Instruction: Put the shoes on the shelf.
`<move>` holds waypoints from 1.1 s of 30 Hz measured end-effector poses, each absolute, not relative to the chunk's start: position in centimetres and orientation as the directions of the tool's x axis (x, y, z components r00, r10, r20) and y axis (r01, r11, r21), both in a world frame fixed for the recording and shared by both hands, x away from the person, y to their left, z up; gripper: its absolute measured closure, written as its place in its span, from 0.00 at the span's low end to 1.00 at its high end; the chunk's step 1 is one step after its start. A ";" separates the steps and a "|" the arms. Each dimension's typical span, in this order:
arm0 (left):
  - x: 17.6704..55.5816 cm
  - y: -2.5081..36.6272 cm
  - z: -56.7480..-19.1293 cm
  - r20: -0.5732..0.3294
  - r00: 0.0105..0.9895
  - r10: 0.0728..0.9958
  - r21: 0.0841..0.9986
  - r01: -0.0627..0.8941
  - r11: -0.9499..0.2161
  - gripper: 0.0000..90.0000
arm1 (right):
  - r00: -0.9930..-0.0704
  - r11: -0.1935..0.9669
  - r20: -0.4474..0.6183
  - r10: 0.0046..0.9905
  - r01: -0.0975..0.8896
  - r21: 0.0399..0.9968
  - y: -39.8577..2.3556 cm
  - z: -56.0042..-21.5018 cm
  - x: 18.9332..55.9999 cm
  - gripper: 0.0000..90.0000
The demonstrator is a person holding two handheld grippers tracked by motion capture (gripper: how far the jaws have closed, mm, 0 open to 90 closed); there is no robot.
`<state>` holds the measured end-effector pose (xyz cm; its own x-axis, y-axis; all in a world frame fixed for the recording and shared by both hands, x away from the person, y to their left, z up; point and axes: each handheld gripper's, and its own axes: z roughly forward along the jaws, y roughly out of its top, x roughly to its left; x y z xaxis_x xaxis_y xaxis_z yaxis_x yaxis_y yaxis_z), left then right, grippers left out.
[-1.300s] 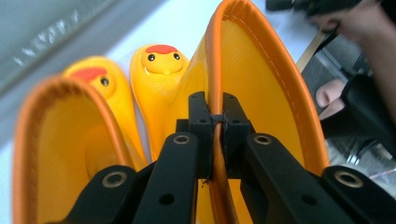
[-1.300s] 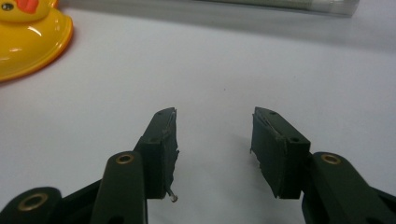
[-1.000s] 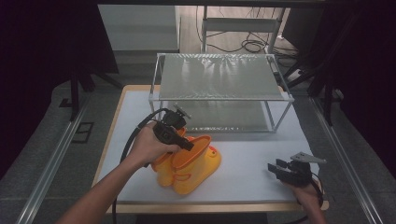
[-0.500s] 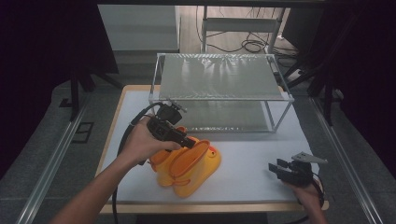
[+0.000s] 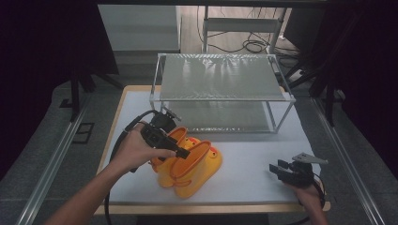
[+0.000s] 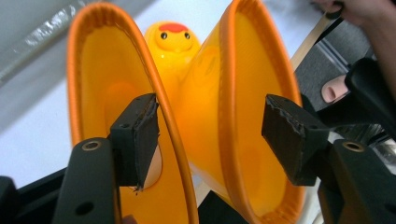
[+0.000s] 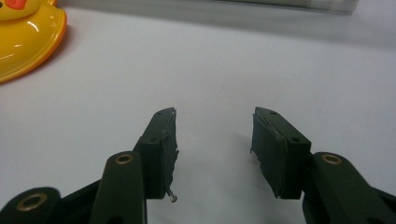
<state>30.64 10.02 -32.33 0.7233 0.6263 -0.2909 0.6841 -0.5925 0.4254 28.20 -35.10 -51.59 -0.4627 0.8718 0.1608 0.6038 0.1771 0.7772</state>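
A pair of yellow rubber boots (image 5: pixel 187 169) with duck faces (image 6: pixel 173 35) lies on the white table (image 5: pixel 248 187), left of the middle. My left gripper (image 5: pixel 182 152) reaches over the boots' tops from the left. Its jaws have just been opening and now stand wide. In the left gripper view one pad (image 6: pixel 137 137) sits inside the left boot's mouth and the other (image 6: pixel 289 135) by the right boot's rim, with the boots' orange rims (image 6: pixel 224 93) between them and no pad pressing. My right gripper (image 5: pixel 278 169) rests open near the front right edge, holding nothing (image 7: pixel 215 135).
A two-level wire rack (image 5: pixel 220 77) stands at the back of the table behind the boots. A boot's yellow toe (image 7: pixel 23 37) shows at the upper left of the right gripper view. Bare white tabletop lies between the boots and the right gripper.
The left gripper's jaws have opened off the boots' rims, and the left hand has shifted slightly left. The boots have settled on the table. The right gripper has stayed put.
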 end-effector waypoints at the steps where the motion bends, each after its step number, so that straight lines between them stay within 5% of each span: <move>1: 30.7 9.9 -32.6 -0.294 0.722 0.626 0.420 0.686 -0.594 0.41 | -0.461 0.176 0.162 0.872 0.605 0.777 -35.1 -51.6 28.2 0.55; 9: 31.2 8.6 -34.7 -0.237 0.707 0.667 0.374 0.700 -0.609 0.47 | -0.454 0.172 0.163 0.876 0.611 0.773 -35.3 -51.7 28.3 0.55; 18: 31.3 8.9 -34.9 -0.206 0.702 0.681 0.402 0.696 -0.595 0.91 | -0.446 0.171 0.162 0.880 0.617 0.768 -35.3 -51.8 28.3 0.55; 33: 33.2 9.3 -33.6 -0.348 0.698 0.626 0.460 0.709 -0.535 0.91 | -0.430 0.156 0.166 0.887 0.619 0.770 -35.7 -51.8 28.3 0.55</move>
<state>33.18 9.27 -33.55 0.6981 0.6257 -0.3481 0.7087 -0.5346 0.4604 28.33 -35.73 -51.77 -0.4304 0.8872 0.1660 0.6190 0.1562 0.7697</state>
